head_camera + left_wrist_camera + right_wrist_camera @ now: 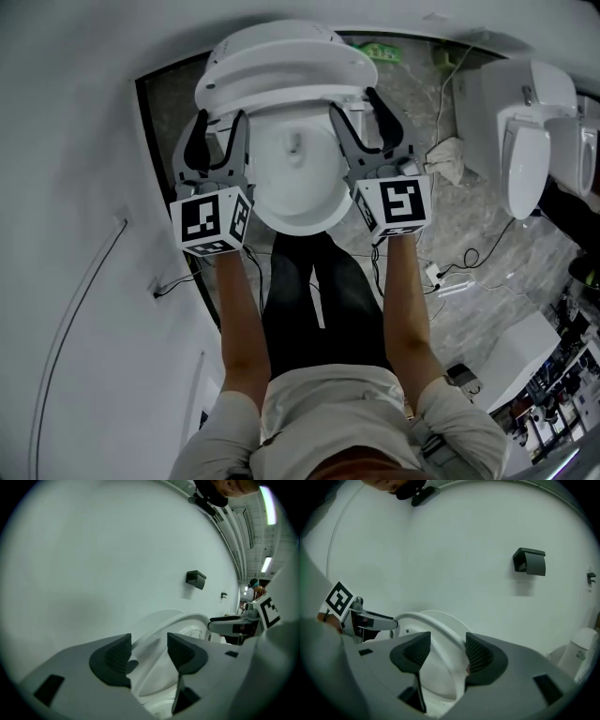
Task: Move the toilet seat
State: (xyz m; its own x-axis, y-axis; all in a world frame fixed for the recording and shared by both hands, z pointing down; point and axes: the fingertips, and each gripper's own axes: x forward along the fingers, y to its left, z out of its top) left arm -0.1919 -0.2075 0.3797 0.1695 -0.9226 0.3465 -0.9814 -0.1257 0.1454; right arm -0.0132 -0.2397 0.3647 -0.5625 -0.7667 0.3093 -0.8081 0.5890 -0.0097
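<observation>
Toilet seat [281, 75] is tilted up above the white bowl [298, 192] in the head view. The left gripper [217, 136] is clamped on its left edge and the right gripper [367, 120] on its right edge. Each gripper carries a marker cube [214, 220] with black-and-white square patterns and no words. Only this view shows the marbled floor [469, 216], the person's dark trousers [319, 300], a crumpled cloth [448, 159], loose cables [450, 272] and a green pack [380, 52] whose print is too small to read. A second toilet [525, 141] stands to the right.

The left gripper view looks along that gripper's jaws. Its ribbed dark pads [117, 656] stand partly apart with the seat's white rim filling the gap between them. Behind is a plain pale wall [117, 550] with a black holder [196, 579] fixed on it, which the head view does not show. The right gripper reaches in from the right. Ceiling lights [268, 498] and a distant person [255, 588] appear only here.

The right gripper view shows its jaws closed on the seat rim in the same way, with the rim against the right pad. The same holder hangs on the wall, the left gripper comes in from the left, and the second toilet sits at the lower right. No brand name can be read in any view.
</observation>
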